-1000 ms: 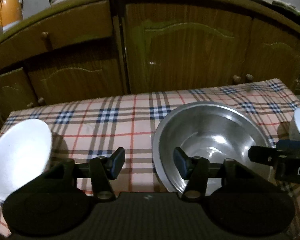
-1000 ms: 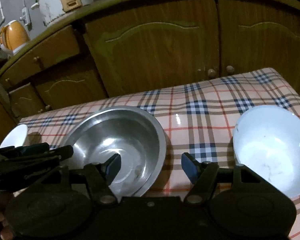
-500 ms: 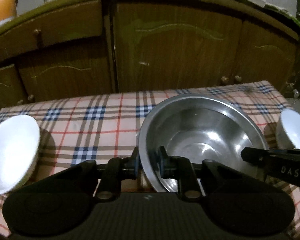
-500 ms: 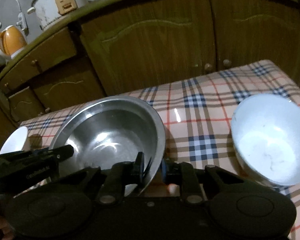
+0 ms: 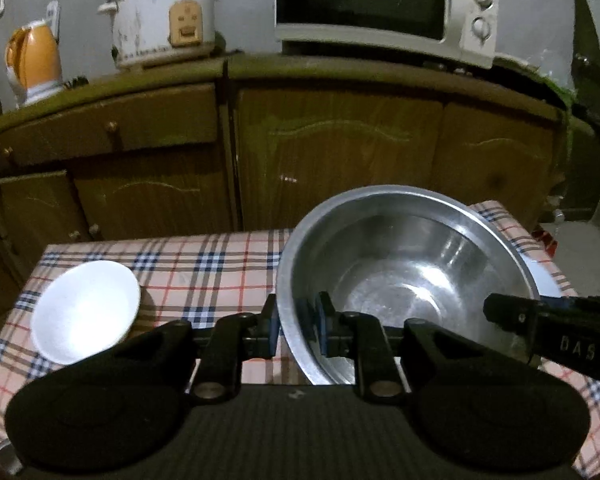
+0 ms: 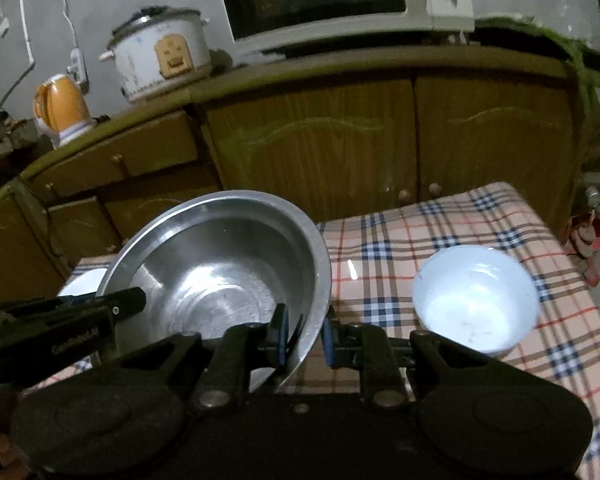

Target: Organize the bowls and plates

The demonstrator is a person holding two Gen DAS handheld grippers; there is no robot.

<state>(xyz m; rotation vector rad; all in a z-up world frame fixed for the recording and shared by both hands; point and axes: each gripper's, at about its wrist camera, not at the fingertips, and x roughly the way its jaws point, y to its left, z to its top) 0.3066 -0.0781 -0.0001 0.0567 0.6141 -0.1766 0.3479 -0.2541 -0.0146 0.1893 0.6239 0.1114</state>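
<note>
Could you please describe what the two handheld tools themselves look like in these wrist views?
Both are matte black. The left tool and right tool each have two rounded lobes at the base, jointed arms with silver pivot pins, and blue pads on the fingers. Pale lettering marks each tool's side; it is too blurred to read fully.

The left black two-finger gripper (image 5: 298, 330) and right black two-finger gripper (image 6: 304, 336) each clamp opposite rim sides of one round steel bowl (image 5: 404, 280).
</note>
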